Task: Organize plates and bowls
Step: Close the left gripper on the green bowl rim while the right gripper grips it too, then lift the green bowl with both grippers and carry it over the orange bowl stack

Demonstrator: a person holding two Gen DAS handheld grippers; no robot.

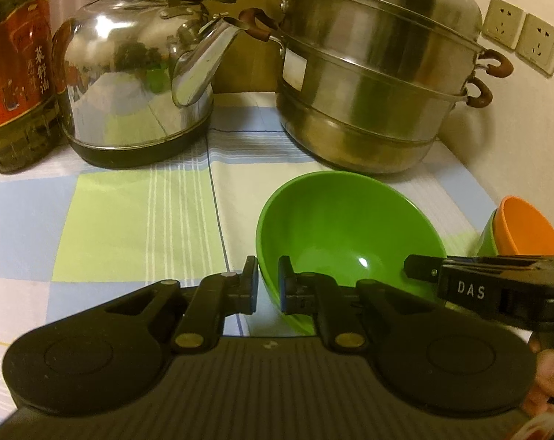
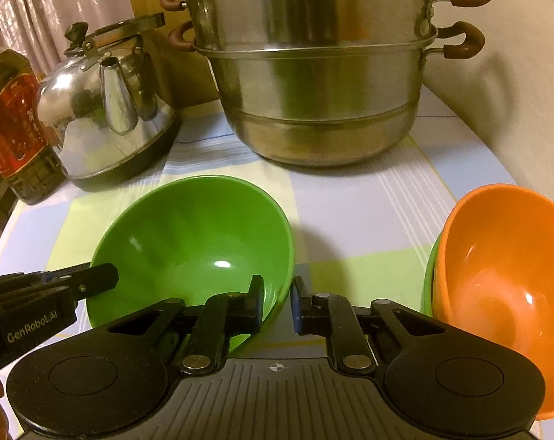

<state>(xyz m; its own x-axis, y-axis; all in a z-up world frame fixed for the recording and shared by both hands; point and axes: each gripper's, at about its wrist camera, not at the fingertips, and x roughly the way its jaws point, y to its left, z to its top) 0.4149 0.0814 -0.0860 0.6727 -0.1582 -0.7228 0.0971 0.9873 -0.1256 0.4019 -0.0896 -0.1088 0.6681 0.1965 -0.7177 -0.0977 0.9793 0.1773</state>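
1. A big green bowl (image 1: 346, 234) sits on the checked tablecloth (image 1: 130, 220), in front of the steel steamer pot (image 1: 372, 84).
2. The left gripper (image 1: 269, 286) is at the bowl's left edge. One finger is outside the wall and one is inside, and they pinch the rim between them. So the left gripper is clamped on the green bowl.
3. The right gripper (image 2: 277, 304) is at the bowl's other edge. Its jaws sit close together with the rim in the small gap. It looks like it is gripping the rim too, but the picture does not make clear if both pads press hard on it.
4. To the right stands an orange bowl (image 2: 504, 278). It sits inside another green bowl (image 2: 429, 286), and only a thin green strip of that one shows. These two are already stacked.
5. A shiny kettle (image 1: 134, 84) and an oil bottle (image 1: 13, 66) stand at the back left, well away from the bowls.
6. I think the step now is picking up the big green bowl with both grippers, one on each side.
7. I think the next move is to lift it straight up, with both sides rising together so it stays flat.
8. Then it likely goes with the stack on the right. The green bowl looks bigger than the orange one, so it may need to go under the stack, not on top.
9. The bowl is smooth and could slip, so both grips need to stay tight and the move should be slow.
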